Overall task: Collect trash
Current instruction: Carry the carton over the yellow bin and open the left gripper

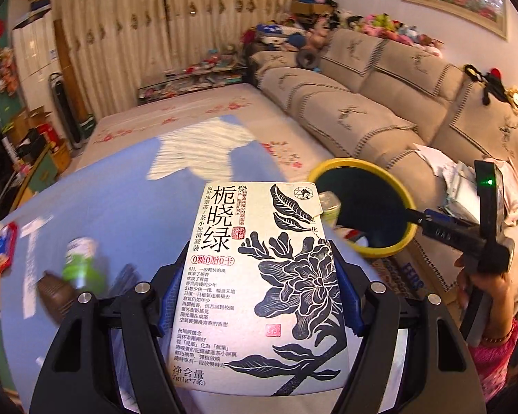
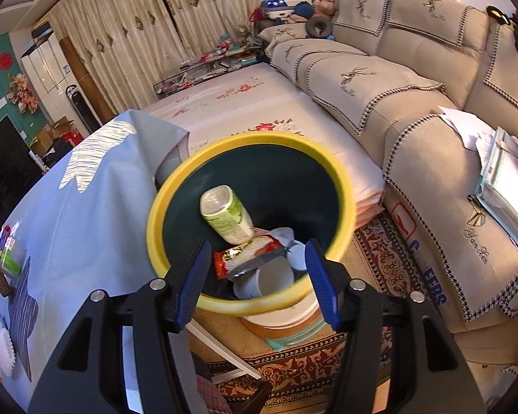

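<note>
A long beige sofa fills the upper right of both views, from 12 to 3 o'clock. A table under a light blue cloth spreads across the left and centre, from 7 to 11 o'clock.

A dark green trash bin with a yellow rim sits at the centre of the right wrist view. The right gripper appears to hold it: its blue pads sit at the near rim at 6 o'clock, one on each side, though the exact contact is hard to see. In the left wrist view the bin is at 3 o'clock, with the right gripper reaching in from the right edge in the person's hand.

Inside the bin, from largest to smallest: a green and white can at the centre, a white paper cup at 6 o'clock, and a red and white snack wrapper between them.

The left gripper is clenched on a flat white tea box printed with a black flower, held up at the centre of its view, just left of the bin.

On the table at 8 o'clock, blurred, lie another green and white can and a brown object.
</note>
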`<move>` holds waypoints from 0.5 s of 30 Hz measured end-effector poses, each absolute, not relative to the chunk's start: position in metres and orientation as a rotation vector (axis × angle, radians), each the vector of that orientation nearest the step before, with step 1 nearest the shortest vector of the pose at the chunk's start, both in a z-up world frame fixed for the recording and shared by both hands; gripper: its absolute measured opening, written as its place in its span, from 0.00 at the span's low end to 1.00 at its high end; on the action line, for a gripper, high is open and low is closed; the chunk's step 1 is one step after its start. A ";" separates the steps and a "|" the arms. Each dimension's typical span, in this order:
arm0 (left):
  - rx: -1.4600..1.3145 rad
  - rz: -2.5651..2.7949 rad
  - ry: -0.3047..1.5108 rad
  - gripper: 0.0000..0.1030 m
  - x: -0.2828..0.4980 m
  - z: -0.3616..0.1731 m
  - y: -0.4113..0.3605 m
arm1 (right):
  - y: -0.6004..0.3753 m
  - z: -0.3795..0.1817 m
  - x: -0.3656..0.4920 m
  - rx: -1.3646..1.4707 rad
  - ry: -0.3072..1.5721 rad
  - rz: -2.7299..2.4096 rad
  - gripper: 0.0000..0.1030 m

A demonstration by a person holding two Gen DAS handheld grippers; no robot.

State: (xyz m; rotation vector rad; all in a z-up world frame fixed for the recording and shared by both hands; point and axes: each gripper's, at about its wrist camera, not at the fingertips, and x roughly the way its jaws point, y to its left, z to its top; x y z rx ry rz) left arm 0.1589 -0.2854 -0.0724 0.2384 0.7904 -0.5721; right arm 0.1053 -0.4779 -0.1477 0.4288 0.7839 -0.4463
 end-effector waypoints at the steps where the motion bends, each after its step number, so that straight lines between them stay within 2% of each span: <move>1: 0.240 -0.594 0.799 0.69 0.161 -0.074 -0.298 | -0.481 -0.147 0.101 0.429 0.781 -0.459 0.53; 15: 0.322 -0.763 0.967 0.69 0.214 -0.136 -0.480 | -0.533 -0.164 0.042 0.504 0.769 -0.571 0.55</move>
